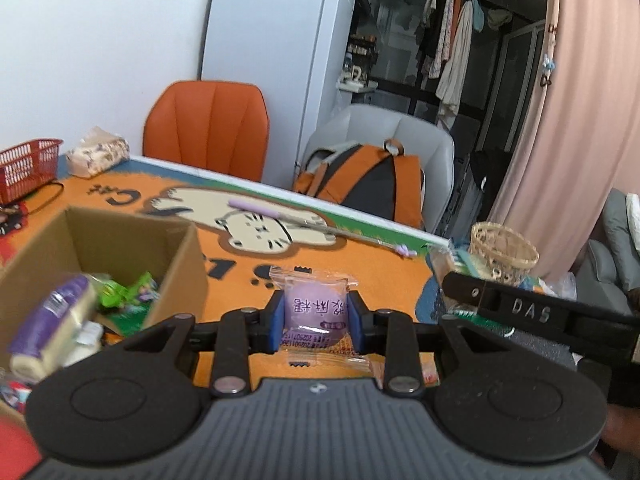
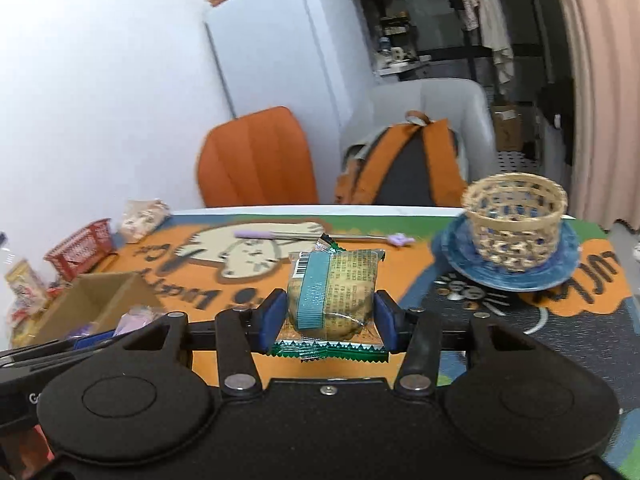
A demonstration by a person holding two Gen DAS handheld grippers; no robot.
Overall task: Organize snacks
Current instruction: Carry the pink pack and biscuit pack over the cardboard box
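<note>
My left gripper is shut on a purple wrapped snack and holds it above the orange cat mat, just right of a cardboard box that holds several snack packets. My right gripper is shut on a green and tan wrapped pastry above the mat. The box also shows in the right wrist view at the left. A woven basket stands on a blue plate at the right; the basket shows in the left wrist view too. The right gripper's arm shows at the right in the left wrist view.
A red plastic basket and a tissue pack sit at the table's far left. A purple-handled stick lies across the mat. An orange chair and a grey chair with a backpack stand behind the table.
</note>
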